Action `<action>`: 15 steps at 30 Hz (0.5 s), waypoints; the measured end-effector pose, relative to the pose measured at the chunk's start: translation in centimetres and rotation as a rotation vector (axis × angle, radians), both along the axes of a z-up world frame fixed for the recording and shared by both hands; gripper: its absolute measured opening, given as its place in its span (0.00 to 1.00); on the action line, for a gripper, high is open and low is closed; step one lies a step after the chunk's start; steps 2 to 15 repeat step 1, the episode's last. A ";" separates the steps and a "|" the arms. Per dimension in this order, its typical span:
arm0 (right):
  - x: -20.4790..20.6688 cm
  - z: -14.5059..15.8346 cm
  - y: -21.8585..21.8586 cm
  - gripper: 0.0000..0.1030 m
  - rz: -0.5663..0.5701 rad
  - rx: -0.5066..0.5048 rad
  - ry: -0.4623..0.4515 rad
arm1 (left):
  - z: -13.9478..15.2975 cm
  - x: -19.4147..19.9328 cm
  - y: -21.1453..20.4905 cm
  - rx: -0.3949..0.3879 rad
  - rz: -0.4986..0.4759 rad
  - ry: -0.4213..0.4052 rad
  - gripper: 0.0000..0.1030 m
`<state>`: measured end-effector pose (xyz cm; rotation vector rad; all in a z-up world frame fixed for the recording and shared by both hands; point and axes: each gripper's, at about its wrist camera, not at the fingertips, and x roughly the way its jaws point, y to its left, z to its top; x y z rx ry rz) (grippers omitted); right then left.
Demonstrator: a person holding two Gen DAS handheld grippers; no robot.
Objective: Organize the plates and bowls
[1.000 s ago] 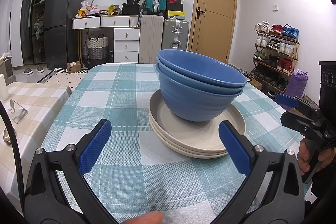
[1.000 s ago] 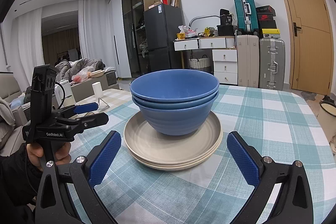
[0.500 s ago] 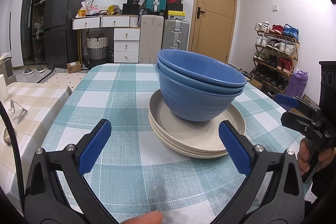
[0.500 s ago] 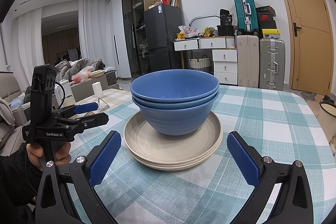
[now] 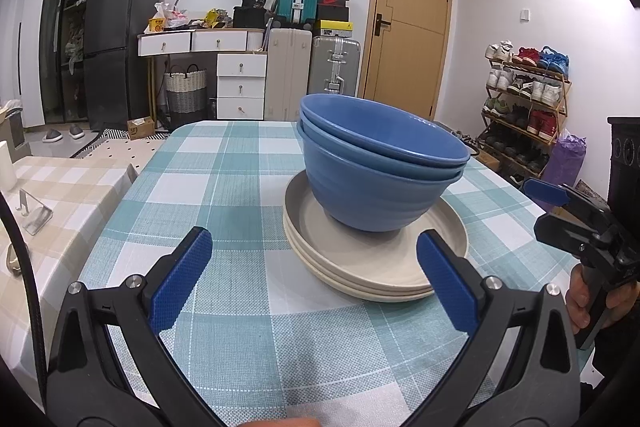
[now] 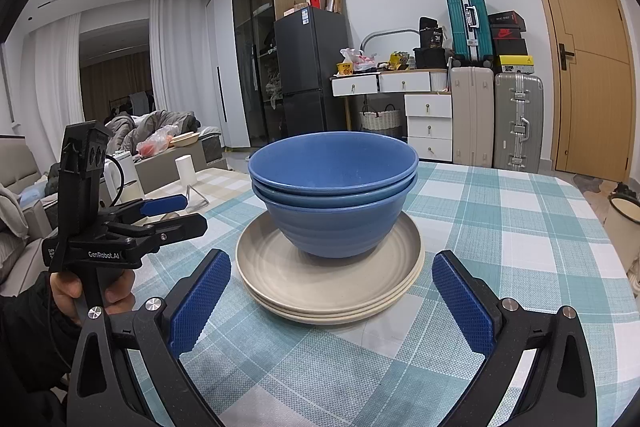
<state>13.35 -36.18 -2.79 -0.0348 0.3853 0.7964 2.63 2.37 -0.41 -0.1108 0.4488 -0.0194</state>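
Three blue bowls (image 5: 380, 167), nested, sit on three stacked beige plates (image 5: 372, 263) (one pile) mid-table on the checked cloth (image 5: 224, 187). Left gripper (image 5: 314, 275) and right gripper (image 6: 330, 303): both spread wide, holding nothing, near the pile.

Teal-checked table (image 5: 224, 195) bearing stacked beige plates (image 5: 360, 267), nothing else.
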 end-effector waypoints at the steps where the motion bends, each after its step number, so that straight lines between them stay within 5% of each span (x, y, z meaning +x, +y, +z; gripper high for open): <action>1: 0.0 0.0 0.0 1.00 0.000 0.000 0.000 | 0.0 0.0 0.0 0.000 0.000 0.000 0.99; 15: 0.0 0.0 0.0 1.00 0.000 0.000 0.000 | 0.0 0.0 0.0 0.000 0.000 0.000 0.99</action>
